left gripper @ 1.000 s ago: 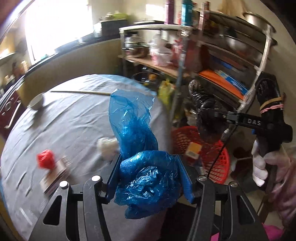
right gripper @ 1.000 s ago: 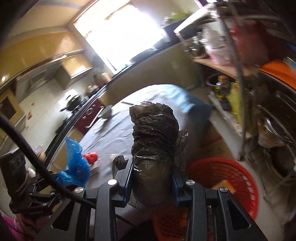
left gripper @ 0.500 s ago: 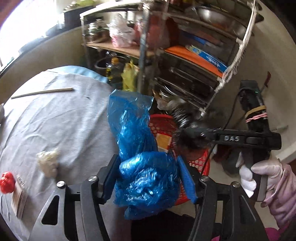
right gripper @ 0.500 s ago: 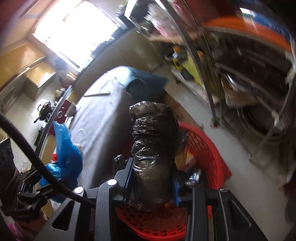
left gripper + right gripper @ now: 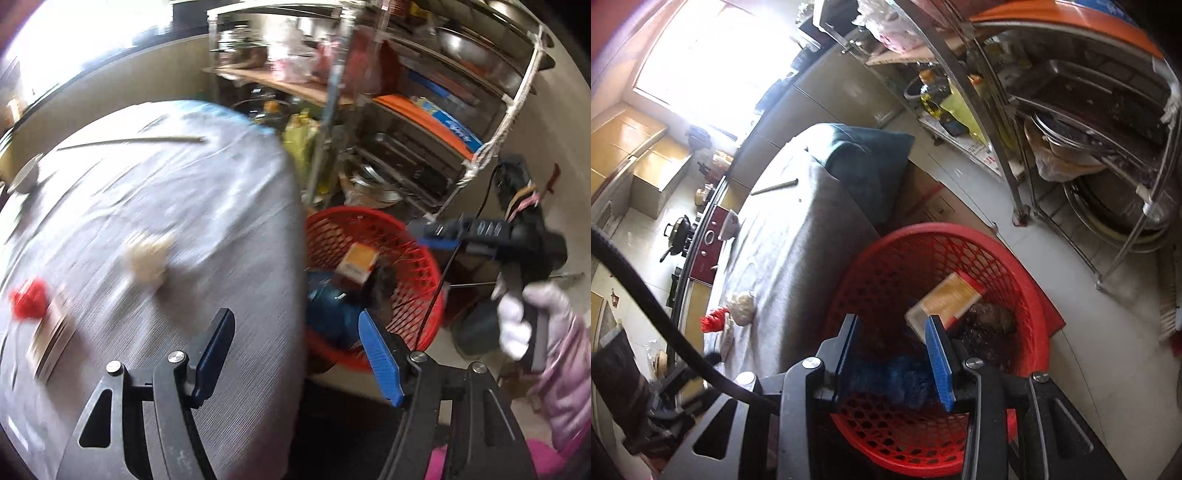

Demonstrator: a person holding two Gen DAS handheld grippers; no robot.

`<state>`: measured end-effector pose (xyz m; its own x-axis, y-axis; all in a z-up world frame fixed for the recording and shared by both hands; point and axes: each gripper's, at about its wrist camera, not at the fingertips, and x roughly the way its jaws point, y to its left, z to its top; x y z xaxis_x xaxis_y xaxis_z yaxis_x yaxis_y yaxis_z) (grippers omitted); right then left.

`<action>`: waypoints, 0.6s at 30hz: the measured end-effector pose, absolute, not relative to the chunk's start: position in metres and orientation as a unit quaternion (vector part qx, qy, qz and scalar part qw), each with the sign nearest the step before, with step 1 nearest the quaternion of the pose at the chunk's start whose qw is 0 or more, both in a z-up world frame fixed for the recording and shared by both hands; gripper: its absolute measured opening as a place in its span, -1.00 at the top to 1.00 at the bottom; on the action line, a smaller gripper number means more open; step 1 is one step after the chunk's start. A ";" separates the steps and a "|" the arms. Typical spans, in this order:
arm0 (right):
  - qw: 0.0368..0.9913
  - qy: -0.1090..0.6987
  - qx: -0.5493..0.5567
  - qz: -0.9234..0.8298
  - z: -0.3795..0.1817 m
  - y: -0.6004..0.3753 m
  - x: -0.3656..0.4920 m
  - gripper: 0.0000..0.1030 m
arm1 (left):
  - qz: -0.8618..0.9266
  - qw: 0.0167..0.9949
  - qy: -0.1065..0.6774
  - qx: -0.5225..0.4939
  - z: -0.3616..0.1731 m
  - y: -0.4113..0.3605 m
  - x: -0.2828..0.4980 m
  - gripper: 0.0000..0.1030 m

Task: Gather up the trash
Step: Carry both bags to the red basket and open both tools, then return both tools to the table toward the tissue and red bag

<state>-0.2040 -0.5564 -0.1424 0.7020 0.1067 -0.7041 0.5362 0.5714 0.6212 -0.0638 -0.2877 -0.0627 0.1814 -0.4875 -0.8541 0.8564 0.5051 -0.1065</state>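
Both tools now stand empty over the red mesh basket [image 5: 1027, 295], which sits on the floor just beside the bench [image 5: 192, 229] edge. The left tool [image 5: 297, 354] has just been opening: its blue pads stand well apart with nothing between them. The right tool [image 5: 894, 358] holds a narrower gap, its pads also bare, so it grips nothing.

The blue plastic bag [image 5: 897, 380] lies in the basket bottom, next to the crumpled black plastic bag [image 5: 990, 321] and a yellow-and-white carton [image 5: 945, 299] leaning on the mesh wall.

So three pieces are collected. Left on the bench's grey cloth (blurred in the left view) are a whitish crumpled wad [image 5: 147, 258], a red scrap [image 5: 27, 301] near the bench's near-left edge, and a flat brown card or wrapper [image 5: 51, 336] touching it. A thin stick [image 5: 129, 140] lies toward the far edge, with a small white bowl [image 5: 26, 177] at the far-left edge; whether those count as trash is unclear.
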 end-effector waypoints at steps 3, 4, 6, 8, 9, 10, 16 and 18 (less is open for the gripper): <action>0.819 0.357 0.433 -0.120 -0.129 -0.547 -0.193 0.18 | -0.417 0.768 0.444 0.200 -0.059 -0.244 -0.064 -0.37; 0.822 0.356 0.429 -0.116 -0.126 -0.544 -0.189 0.16 | -0.401 0.780 0.439 0.196 -0.057 -0.228 -0.063 -0.37; 0.827 0.355 0.423 -0.105 -0.120 -0.537 -0.180 0.12 | -0.369 0.804 0.429 0.184 -0.050 -0.200 -0.057 -0.37; 0.829 0.356 0.422 -0.086 -0.115 -0.528 -0.164 0.10 | -0.333 0.824 0.426 0.168 -0.045 -0.172 -0.049 -0.37; 0.830 0.358 0.420 -0.076 -0.113 -0.522 -0.155 0.10 | -0.321 0.830 0.428 0.158 -0.043 -0.160 -0.044 -0.37; 0.832 0.359 0.417 -0.069 -0.111 -0.516 -0.148 0.09 | -0.303 0.838 0.431 0.143 -0.040 -0.141 -0.037 -0.37; 0.846 0.381 0.374 0.000 -0.092 -0.460 -0.082 0.03 | -0.198 0.871 0.443 0.085 -0.042 -0.057 -0.004 -0.37; 0.848 0.385 0.363 0.019 -0.088 -0.444 -0.066 0.02 | -0.167 0.876 0.448 0.061 -0.043 -0.029 0.004 -0.37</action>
<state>-0.0655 -0.4442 -0.0875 0.7035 0.3111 -0.6390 0.2477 0.7354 0.6307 0.0036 -0.0295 -0.0433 0.5423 -0.2380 -0.8058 0.3465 0.9371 -0.0435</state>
